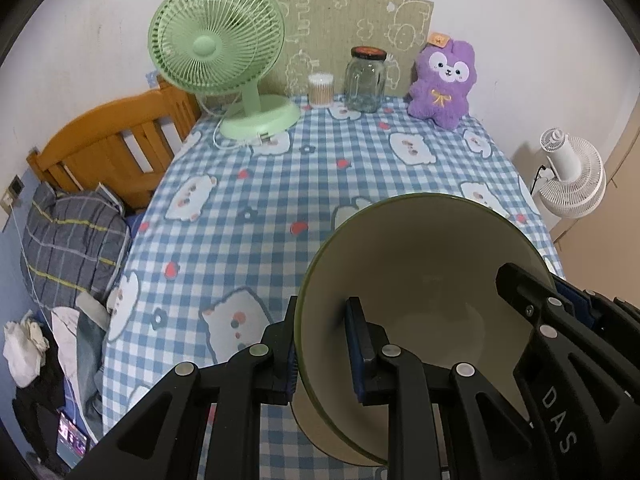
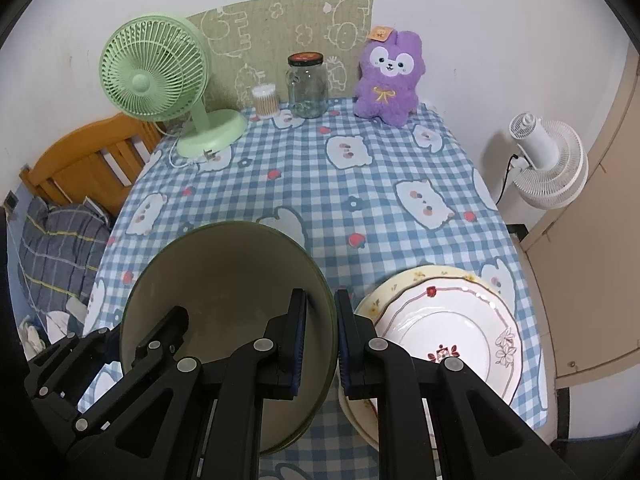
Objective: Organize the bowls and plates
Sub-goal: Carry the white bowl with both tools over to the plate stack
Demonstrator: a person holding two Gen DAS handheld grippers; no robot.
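A wide cream bowl with an olive-green rim [image 1: 420, 276] hangs tilted over the blue checked tablecloth [image 1: 256, 184] — the left gripper [image 1: 322, 350] clamped on its left rim, the right gripper [image 2: 322, 344] on its right. Just right of the right gripper lie stacked floral plates [image 2: 452, 320].

Checked-cloth table [image 2: 360, 200], green fan [image 2: 154, 76], jar [image 2: 307, 88], plush [image 2: 390, 80], stacked plates [image 2: 452, 320]

The checked tablecloth [image 2: 320, 184] lay bare across mid-frame, giving open passage. The upper edge was blocked by a green fan [image 2: 154, 80], jar [image 2: 307, 86] and purple plush [image 2: 390, 80]; stacked plates [image 2: 452, 328] filled the lower right.
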